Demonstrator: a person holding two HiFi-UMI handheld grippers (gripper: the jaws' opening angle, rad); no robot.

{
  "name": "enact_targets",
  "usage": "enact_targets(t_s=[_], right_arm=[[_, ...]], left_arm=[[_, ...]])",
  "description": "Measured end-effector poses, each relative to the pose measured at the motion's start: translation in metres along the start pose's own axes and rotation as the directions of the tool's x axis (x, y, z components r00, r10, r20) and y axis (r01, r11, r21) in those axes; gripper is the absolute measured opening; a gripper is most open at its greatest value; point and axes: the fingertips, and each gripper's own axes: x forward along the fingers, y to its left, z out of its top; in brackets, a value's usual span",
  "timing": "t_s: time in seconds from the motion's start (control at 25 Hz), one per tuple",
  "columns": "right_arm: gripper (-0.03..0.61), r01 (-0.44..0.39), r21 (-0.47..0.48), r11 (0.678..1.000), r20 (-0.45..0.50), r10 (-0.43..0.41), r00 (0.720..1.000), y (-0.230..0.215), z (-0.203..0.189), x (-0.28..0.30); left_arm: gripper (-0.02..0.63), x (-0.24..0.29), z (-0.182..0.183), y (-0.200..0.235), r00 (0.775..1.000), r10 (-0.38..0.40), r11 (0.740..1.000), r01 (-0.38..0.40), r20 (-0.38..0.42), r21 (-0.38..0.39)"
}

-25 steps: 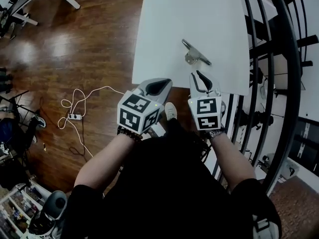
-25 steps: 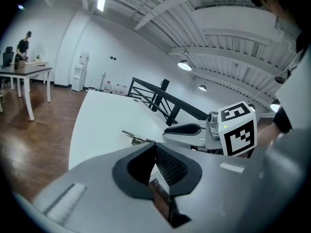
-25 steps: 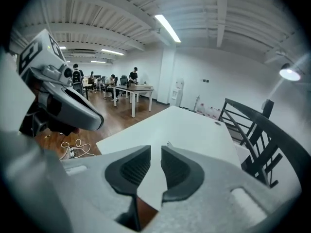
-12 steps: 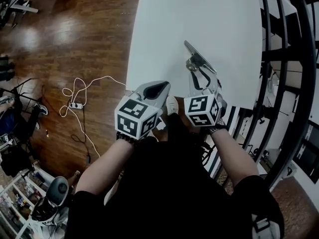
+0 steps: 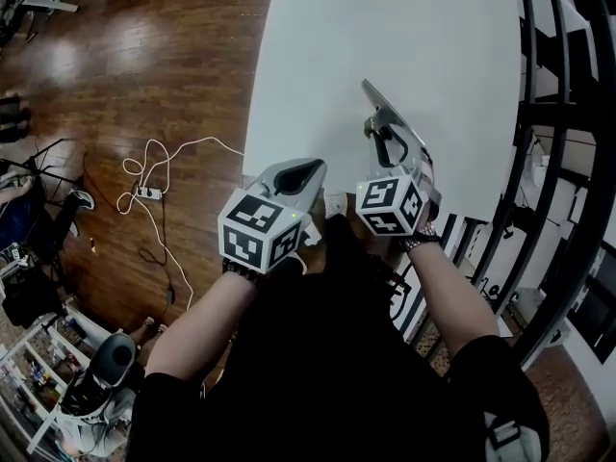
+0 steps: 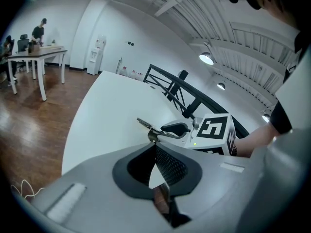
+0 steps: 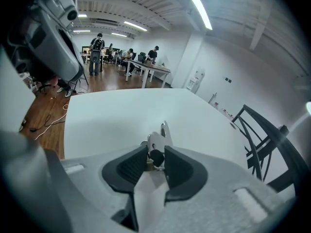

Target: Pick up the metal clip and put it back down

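1. Straddling the near end of the clip point(image 7: 164, 130) on the counter point(image 7: 112, 110), the right tool point(image 7: 155, 149) has just been spreading its jaws, released.
2. Pad contact is unclear.
3. The left tool point(image 6: 155, 144) is clenched, empty.

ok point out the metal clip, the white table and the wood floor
metal clip point(image 7: 154, 140), right gripper view, on its shiny flat plate
white table point(image 5: 318, 56), head view, on the bare top
wood floor point(image 5: 144, 65), head view, on open boards left of the table

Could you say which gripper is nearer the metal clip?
Right. The right gripper has the metal clip between its jaws, just opening; the left gripper is apart, at the table's near edge.
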Motion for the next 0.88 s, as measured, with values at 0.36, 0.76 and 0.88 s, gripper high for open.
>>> enact_targets(t_s=[0.36,0.76,0.88], right_arm=[[0.066,0.027,-0.056,0.998,0.007,-0.027,1.000,-0.008,0.007,0.002],[0.003,0.102,-0.097,0.990,0.053,-0.097,0.994,-0.037,0.023,-0.005],[0.002,0.107,-0.081,0.991,0.080,-0.100,0.992,-0.040,0.033,-0.012]], left_arm=[[0.015,-0.006,0.007,0.004,1.000,0.024,1.000,-0.024,0.016,-0.010],[0.015,-0.018,0.020,0.004,0.997,0.051,0.999,-0.051,0.050,0.008],[0.015,-0.022,0.026,0.006,0.996,0.058,0.998,-0.059,0.064,0.016]])
